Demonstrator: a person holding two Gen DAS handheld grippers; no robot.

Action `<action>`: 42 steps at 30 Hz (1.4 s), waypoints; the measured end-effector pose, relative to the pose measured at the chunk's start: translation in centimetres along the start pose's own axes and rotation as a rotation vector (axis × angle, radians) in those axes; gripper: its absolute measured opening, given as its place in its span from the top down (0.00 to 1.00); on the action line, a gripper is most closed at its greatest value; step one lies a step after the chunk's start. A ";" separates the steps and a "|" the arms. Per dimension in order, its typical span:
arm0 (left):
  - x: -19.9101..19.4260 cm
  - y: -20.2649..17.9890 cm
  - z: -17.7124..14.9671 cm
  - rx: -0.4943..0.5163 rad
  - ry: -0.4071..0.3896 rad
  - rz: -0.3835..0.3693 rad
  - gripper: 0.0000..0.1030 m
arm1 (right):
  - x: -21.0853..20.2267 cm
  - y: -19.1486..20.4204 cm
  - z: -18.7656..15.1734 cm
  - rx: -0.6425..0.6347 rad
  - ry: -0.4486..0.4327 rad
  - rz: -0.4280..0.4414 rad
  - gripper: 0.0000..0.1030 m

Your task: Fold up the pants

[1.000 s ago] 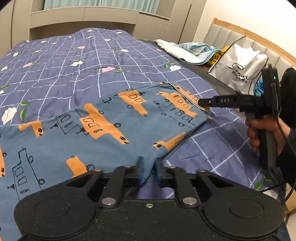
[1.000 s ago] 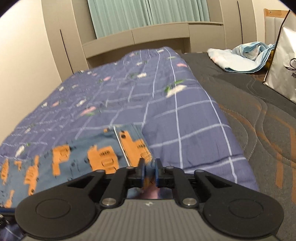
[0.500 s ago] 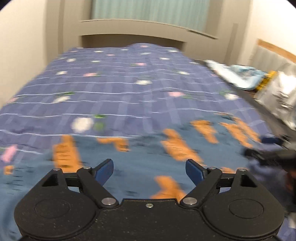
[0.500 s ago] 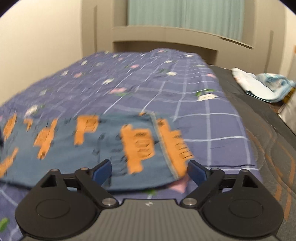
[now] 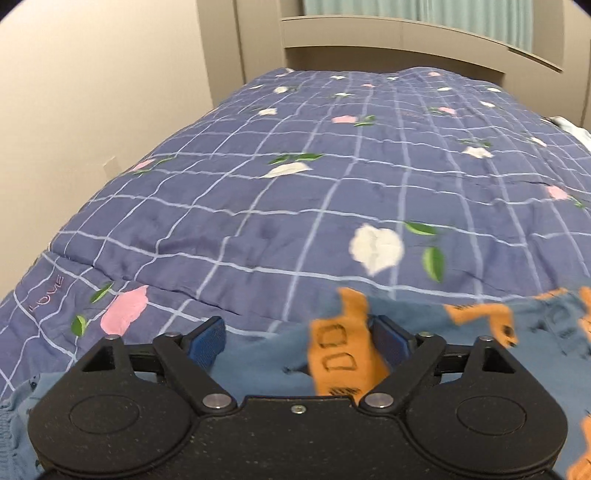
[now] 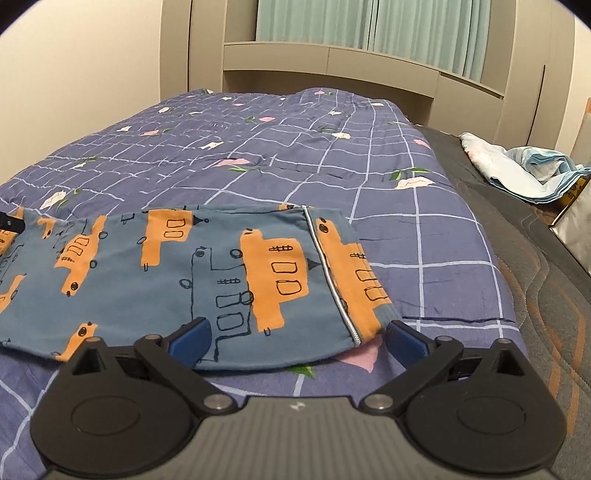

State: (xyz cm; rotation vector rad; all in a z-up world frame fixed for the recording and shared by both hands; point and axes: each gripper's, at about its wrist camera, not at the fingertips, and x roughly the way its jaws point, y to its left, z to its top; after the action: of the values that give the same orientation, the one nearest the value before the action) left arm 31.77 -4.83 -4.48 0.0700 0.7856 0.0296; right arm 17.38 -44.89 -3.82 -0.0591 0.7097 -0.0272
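The pants (image 6: 207,280), blue with orange vehicle prints, lie folded flat on the purple checked quilt (image 6: 424,236), near its front edge; a silver stripe runs down the side by the hem at the right end; in the left wrist view the cloth (image 5: 266,362) is blurred and fills the lower part of the picture. The right gripper (image 6: 295,339) hovers over the near edge of the pants, its jaws spread wide and opening, with cloth below them but neither of the 2 blue pads (image 6: 192,338) pressing on it. The left gripper (image 5: 299,341) is likewise wide and opening, low over the fabric, gripping nothing. Right of the quilt lies the bare dark mattress (image 6: 546,266); a pale crumpled cloth (image 6: 517,170) rests on it farther back; beige cabinets (image 6: 332,62) and green curtains (image 6: 369,26) stand behind the bed.
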 end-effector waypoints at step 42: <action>1.2 -27.4 4.5 0.369 0.045 -0.469 0.01 | 0.9 -10.8 -2.1 0.670 -0.066 0.248 0.45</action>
State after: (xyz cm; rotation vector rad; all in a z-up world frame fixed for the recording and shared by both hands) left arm 35.80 -32.29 -4.23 0.2335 0.8295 -0.5605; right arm 16.63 -55.76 -5.32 0.6658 0.6089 -0.0239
